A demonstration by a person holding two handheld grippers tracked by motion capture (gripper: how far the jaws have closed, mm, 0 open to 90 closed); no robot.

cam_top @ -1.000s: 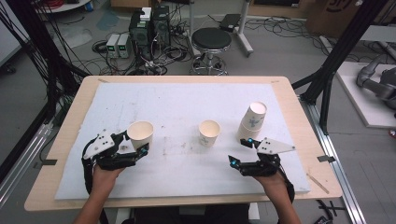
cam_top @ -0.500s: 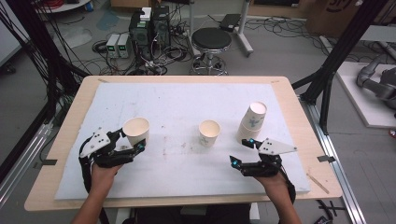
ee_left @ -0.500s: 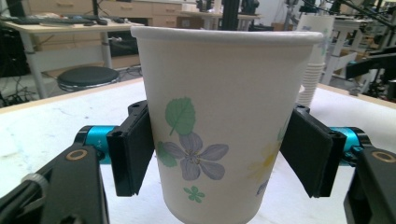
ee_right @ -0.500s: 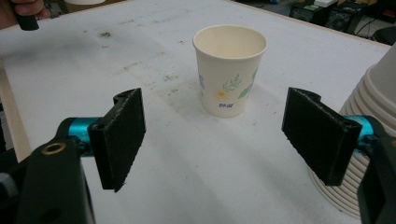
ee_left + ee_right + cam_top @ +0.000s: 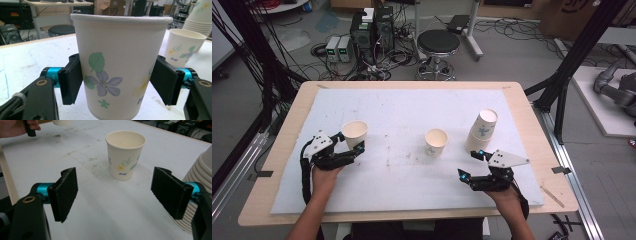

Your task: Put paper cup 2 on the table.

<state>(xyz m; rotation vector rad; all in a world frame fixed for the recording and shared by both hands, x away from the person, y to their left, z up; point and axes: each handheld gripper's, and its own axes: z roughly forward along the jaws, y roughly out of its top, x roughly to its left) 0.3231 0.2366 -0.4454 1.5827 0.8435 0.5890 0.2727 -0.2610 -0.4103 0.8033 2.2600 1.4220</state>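
Paper, white and printed with flowers and leaves, makes up the cup (image 5: pixel 120 65) that stands upright between the jaws of the left gripper (image 5: pixel 120 82); in the left gripper view the left pad lies against the cup's wall and the right pad sits at its other side, so the cup is clamped at mid height. In the high view this cup (image 5: pixel 354 134) sits left of centre on the white mat (image 5: pixel 412 110), with the left gripper (image 5: pixel 343 150) just below and left of it and a hand (image 5: pixel 324 175) behind it.

Near the middle of that frame a second paper cup (image 5: pixel 436 142) stands upright and alone, well apart from the held one. To its right, a stack of cups (image 5: pixel 482 131) stands upside down and leans slightly.

At the lower right, the right gripper (image 5: pixel 472 167) holds nothing, its jaws wide apart. In the right gripper view the second cup (image 5: pixel 125 155) stands beyond the gap between the pads (image 5: pixel 63 192), and the stack (image 5: pixel 200 195) rises at the right edge, behind the right pad.

The mat covers a wooden table (image 5: pixel 532 120).
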